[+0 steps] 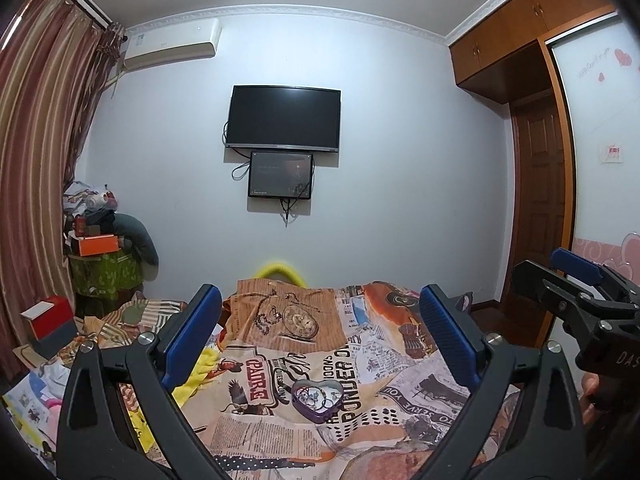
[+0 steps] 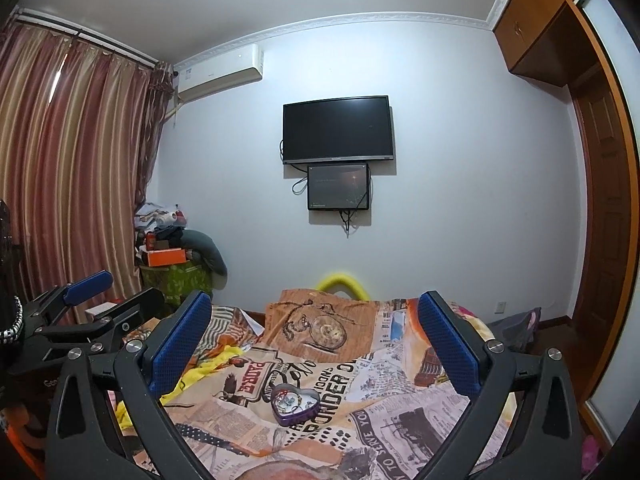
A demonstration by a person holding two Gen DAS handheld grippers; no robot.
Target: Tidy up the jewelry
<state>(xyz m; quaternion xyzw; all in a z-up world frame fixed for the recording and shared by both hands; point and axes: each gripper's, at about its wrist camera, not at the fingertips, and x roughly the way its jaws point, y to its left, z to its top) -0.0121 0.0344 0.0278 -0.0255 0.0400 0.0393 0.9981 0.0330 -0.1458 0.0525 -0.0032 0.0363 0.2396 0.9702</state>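
Room: bedroom, black wall-mounted television at 12 o'clock, striped curtain at 9 o'clock.
Surface: newspaper-print bedspread.
Task item: purple heart-shaped tin with jewelry inside, on bedspread at 6 o'clock, untouched.
Left gripper: released, jaws wide, nothing between.
Right gripper: released, jaws wide, empty.

We see a heart-shaped tin lying on the bedspread ahead of us, with small jewelry pieces in it. Behind the bed, a television hangs on the wall above a smaller screen; curtains hang left, a wardrobe stands right.
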